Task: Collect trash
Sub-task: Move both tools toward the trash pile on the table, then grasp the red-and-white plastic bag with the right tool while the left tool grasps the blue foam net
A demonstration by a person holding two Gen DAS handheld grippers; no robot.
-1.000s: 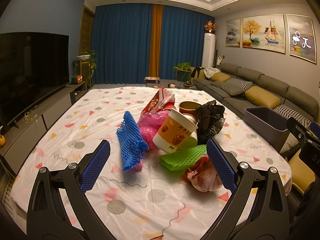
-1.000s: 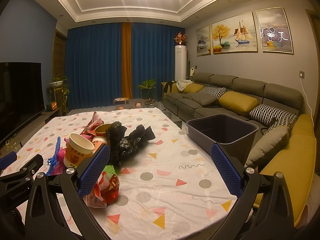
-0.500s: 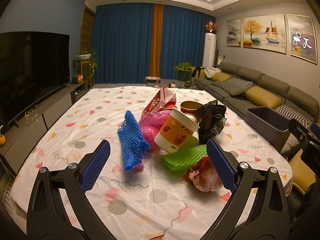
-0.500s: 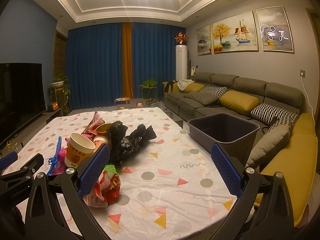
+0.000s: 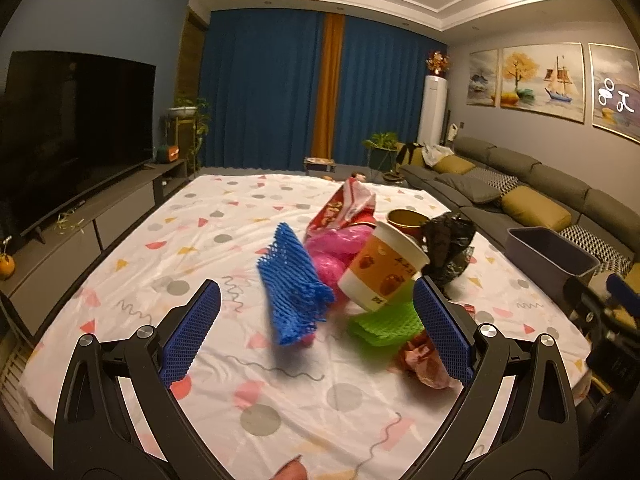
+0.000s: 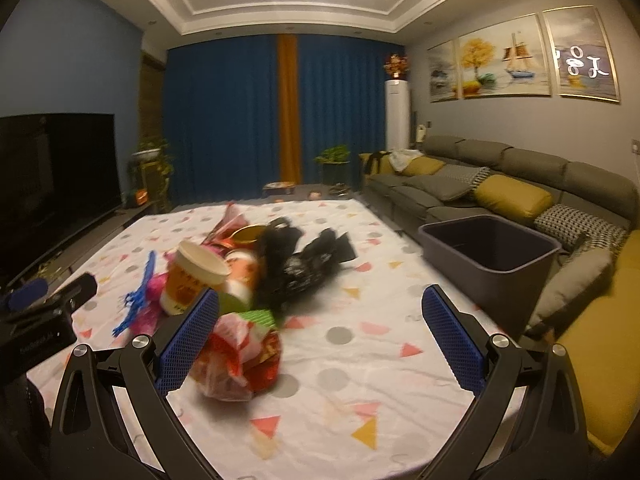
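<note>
A heap of trash lies on the patterned tablecloth: blue foam net [image 5: 294,284], pink plastic bag [image 5: 340,244], orange paper cup [image 5: 382,268], green foam net [image 5: 386,322], black plastic bag [image 5: 448,248], red wrapper [image 5: 424,364] and a red snack bag [image 5: 344,208]. My left gripper [image 5: 316,336] is open just short of the blue net. My right gripper [image 6: 320,344] is open, its left finger beside the red wrapper [image 6: 240,360]. The black bag [image 6: 304,264] and cup [image 6: 192,276] lie beyond it. A grey bin [image 6: 488,256] stands at the table's right edge.
A grey sofa [image 6: 500,188] with yellow cushions runs along the right. A TV [image 5: 72,128] on a low cabinet stands to the left. Blue curtains [image 5: 272,92] close the far wall. The table [image 5: 224,216] has bare cloth at its far and near ends.
Both grippers have moved forward and dipped toward the trash heap, which now looks larger and slightly blurred. Both stay open and empty.
</note>
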